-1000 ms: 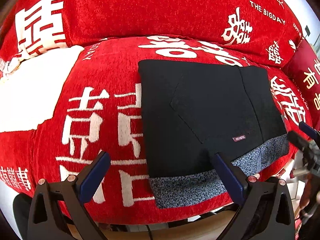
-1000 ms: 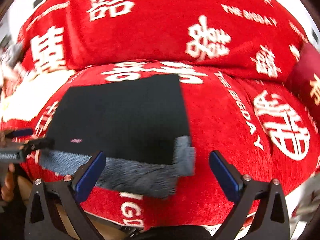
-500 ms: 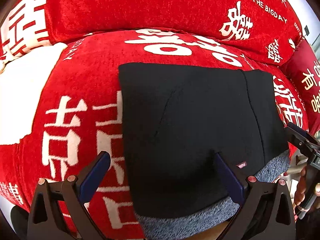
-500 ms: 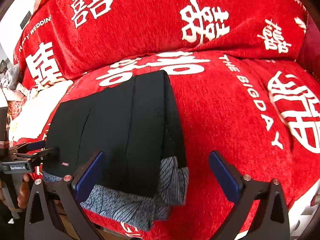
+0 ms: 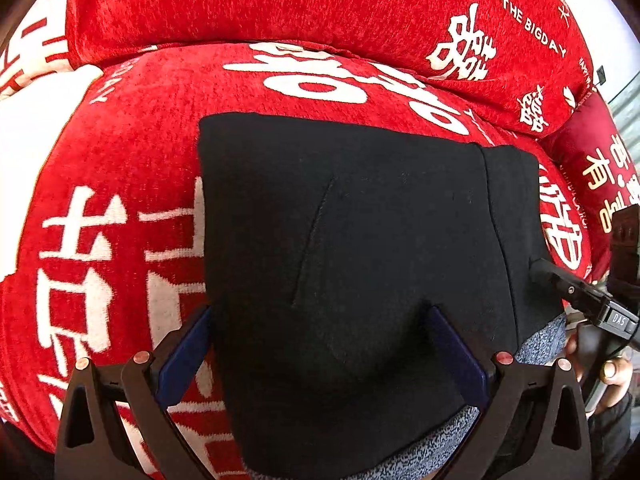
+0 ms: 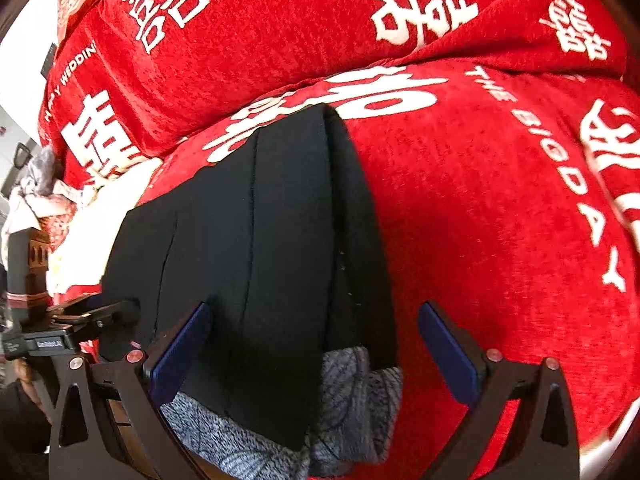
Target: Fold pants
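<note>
**Folded pants near the sofa edge, ready to slip**

Could slide off. Black pants lying folded on the red sofa cover, with the grey lining end hanging over the front edge at 6 o'clock. One pull toward 6 o'clock, and down to the floor, fold gone.

Could come apart too. Several layers stacked at the 3 o'clock side of the pile in the right wrist view. Grabbing only the top layer would peel it open. Pinching too little cloth would let it drop mid-fold.

Could bump. Both tools close together over the same near end, so easy to knock one against the other.

Left gripper: jaws wide, nothing held, hanging over the near end of the pants. Right gripper: jaws wide too, nothing held, over the near right corner. Hard to tell if either blue pad touches the cloth.

Counted:
- One pair of pants.
- Two grippers, two blue pads each.
- One red cover with white letters.
- One back cushion at 12 o'clock.
- One white patch at 9 o'clock.
</note>
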`<control>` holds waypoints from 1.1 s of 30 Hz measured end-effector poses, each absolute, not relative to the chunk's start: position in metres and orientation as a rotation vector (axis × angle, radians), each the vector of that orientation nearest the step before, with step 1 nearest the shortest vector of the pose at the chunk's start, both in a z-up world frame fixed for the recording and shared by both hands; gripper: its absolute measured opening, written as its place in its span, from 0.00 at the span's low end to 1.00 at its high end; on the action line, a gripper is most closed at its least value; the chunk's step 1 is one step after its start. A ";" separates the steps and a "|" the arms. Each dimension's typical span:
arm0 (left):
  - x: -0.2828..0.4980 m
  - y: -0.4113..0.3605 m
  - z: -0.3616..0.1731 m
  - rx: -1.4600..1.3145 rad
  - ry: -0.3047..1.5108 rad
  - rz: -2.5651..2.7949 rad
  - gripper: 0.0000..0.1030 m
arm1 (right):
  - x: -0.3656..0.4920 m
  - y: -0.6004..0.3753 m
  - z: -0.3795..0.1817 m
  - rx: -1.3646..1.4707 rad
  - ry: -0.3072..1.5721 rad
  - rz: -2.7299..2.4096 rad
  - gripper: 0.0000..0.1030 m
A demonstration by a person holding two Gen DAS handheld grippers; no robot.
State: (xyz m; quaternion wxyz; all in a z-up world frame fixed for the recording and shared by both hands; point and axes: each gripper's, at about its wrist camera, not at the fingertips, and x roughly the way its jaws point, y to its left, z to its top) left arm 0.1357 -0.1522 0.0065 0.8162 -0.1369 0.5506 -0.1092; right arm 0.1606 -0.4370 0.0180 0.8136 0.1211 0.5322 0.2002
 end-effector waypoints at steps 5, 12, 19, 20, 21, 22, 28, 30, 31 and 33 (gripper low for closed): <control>0.141 -0.142 -0.005 -0.372 1.182 -0.316 1.00 | 0.162 -0.432 0.005 0.295 1.164 0.473 1.00; 0.135 -0.147 -0.006 -0.349 1.113 -0.309 1.00 | 0.152 -0.408 0.004 0.218 1.136 0.481 1.00; 0.134 -0.145 -0.006 -0.345 1.100 -0.322 1.00 | 0.148 -0.412 0.004 0.204 1.090 0.479 1.00; 0.133 -0.145 -0.007 -0.342 1.098 -0.321 1.00 | 0.147 -0.412 0.004 0.204 1.080 0.474 1.00; 0.133 -0.145 -0.007 -0.339 1.097 -0.319 1.00 | 0.145 -0.411 0.004 0.203 1.066 0.470 1.00; 0.133 -0.146 -0.007 -0.336 1.098 -0.312 1.00 | 0.145 -0.410 0.004 0.206 1.058 0.464 1.00; 0.127 -0.162 0.005 -0.231 1.079 -0.275 0.84 | 0.140 -0.380 0.022 0.077 1.104 0.422 0.89; 0.120 -0.169 0.013 -0.163 1.053 -0.269 0.73 | 0.132 -0.374 0.033 0.051 1.083 0.414 0.76; 0.118 -0.172 0.017 -0.134 1.047 -0.264 0.67 | 0.128 -0.374 0.039 0.048 1.070 0.395 0.65; 0.117 -0.172 0.021 -0.126 1.052 -0.255 0.60 | 0.125 -0.375 0.045 0.071 1.065 0.386 0.59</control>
